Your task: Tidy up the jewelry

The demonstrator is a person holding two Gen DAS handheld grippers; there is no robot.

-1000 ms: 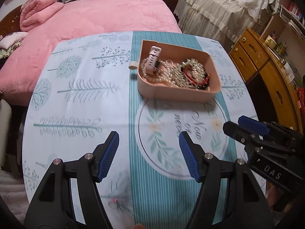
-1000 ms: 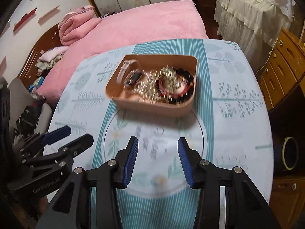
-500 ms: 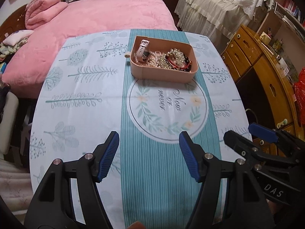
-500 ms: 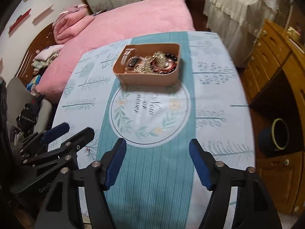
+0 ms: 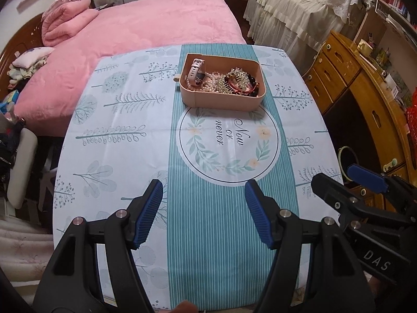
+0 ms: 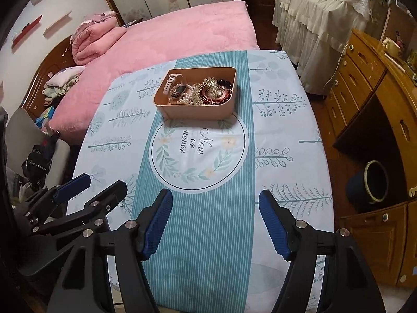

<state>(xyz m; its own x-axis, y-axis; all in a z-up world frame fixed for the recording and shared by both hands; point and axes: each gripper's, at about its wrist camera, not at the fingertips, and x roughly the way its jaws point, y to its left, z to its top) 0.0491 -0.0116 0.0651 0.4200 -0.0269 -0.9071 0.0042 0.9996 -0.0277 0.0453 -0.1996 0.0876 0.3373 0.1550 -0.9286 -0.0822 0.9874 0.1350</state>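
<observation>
A pink box (image 5: 221,101) (image 6: 195,112) stands at the far end of the table on the teal stripe of the cloth. It holds a pink watch (image 5: 196,70) (image 6: 169,83), pearl strands (image 5: 208,82), a gold comb (image 5: 235,78) and dark beads (image 5: 251,80). My left gripper (image 5: 203,216) is open and empty over the near end of the table, far from the box. My right gripper (image 6: 215,224) is open and empty beside it, and shows at the right in the left wrist view (image 5: 362,180).
The table (image 5: 117,135) has a light blue leaf-print cloth. A pink bed (image 5: 146,26) lies behind it. Wooden drawers (image 6: 365,83) stand at the right, with a dark bucket (image 6: 370,182) on the floor. A chair (image 6: 39,143) is at the left.
Both grippers have pulled back from the box toward the near table edge. The right gripper's jaws have opened wider. The box has not moved.
</observation>
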